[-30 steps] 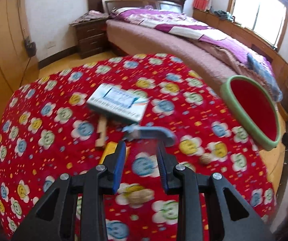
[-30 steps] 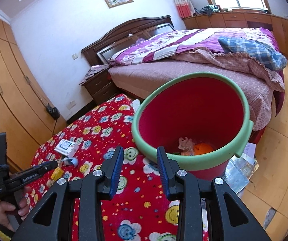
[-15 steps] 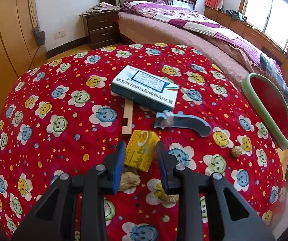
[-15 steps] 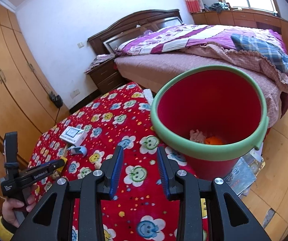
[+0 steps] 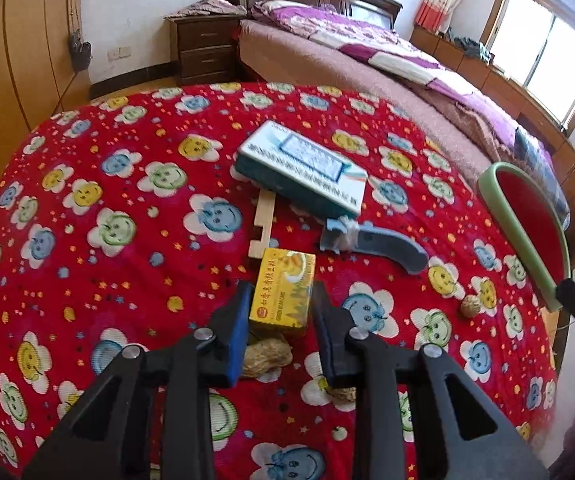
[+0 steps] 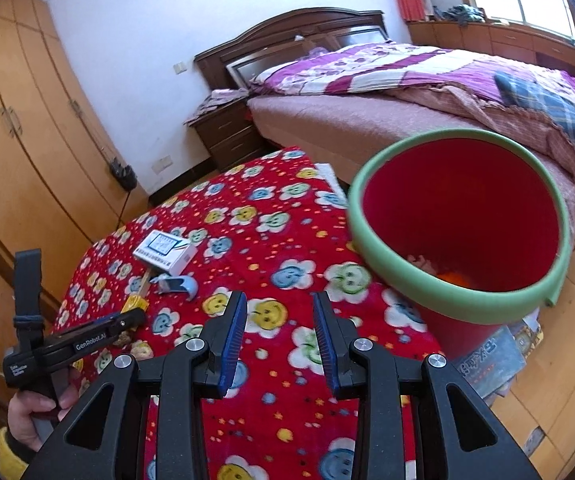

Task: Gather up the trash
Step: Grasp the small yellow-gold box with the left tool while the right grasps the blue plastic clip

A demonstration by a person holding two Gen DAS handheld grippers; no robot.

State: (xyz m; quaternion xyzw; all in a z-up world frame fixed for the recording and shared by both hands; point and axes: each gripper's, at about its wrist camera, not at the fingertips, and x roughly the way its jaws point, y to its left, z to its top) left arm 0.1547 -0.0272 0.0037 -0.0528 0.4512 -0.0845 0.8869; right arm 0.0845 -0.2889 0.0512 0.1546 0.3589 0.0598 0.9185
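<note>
Closing left gripper (image 5: 279, 312) jaws around yellow box (image 5: 283, 292) at lower centre, pads not visibly pressing; right gripper (image 6: 277, 336) parted, empty, lower centre beside red bucket (image 6: 459, 216)

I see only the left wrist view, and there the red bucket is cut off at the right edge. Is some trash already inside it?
Observer: Yes. In the right wrist view the red bucket has an orange item and a pale crumpled piece at its bottom.
Operator: And the right gripper, does it carry anything?
Observer: No. The right gripper is open and empty, above the flowered tablecloth, with the bucket ahead to its right.
</note>
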